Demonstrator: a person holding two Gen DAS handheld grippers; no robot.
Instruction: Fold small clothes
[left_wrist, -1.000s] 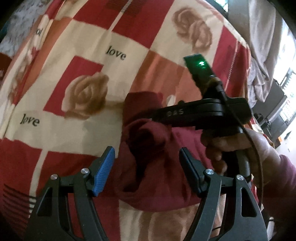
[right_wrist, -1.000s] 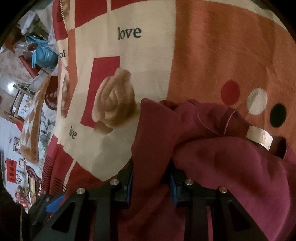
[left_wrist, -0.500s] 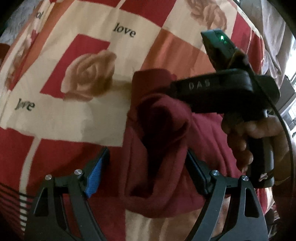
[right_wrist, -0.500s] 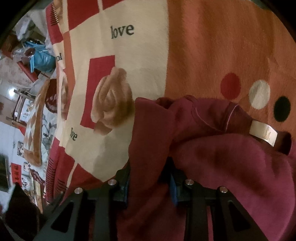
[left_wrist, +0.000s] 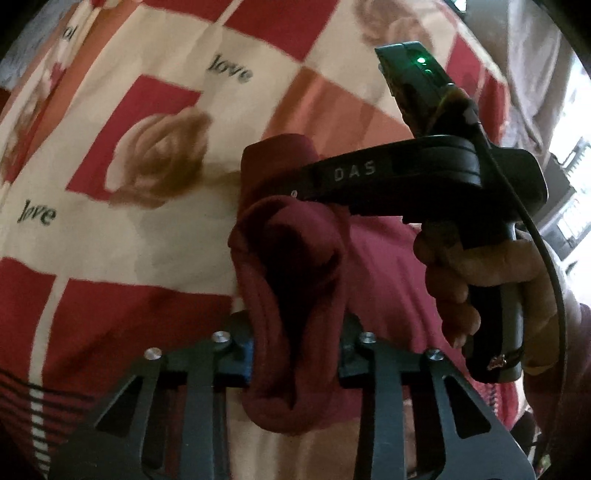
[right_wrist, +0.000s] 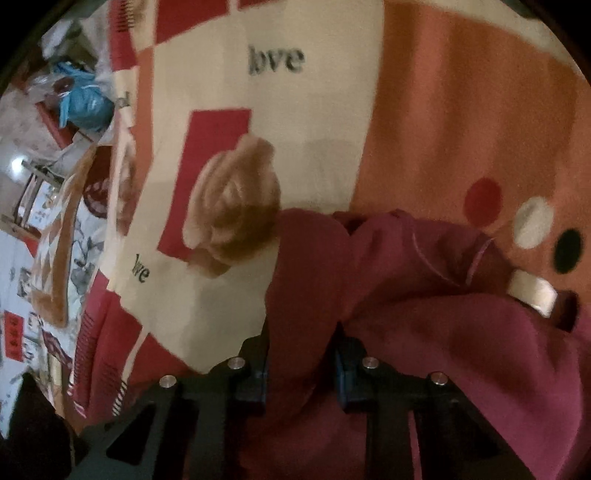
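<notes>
Garment: small maroon piece of clothing, bunched, lying on a blanket printed with roses, red squares and the word "love". Left hand-held gripper is clamped on a thick rolled fold of the garment; cloth fills the gap between the two fingers and bulges above and below them. Right hand-held gripper is likewise closed on a fold of the same garment, fabric pinched between its blue pads (pads mostly hidden by cloth). In the left wrist view the right hand-held gripper's black body, marked "DAS", reaches in from the right just above the gripped fold, with a person's hand wrapped round its handle and a green light lit on top. A pale label shows at the garment's right side, near three printed dots on the blanket. Room clutter at far left of the right wrist view is too blurred to identify.
</notes>
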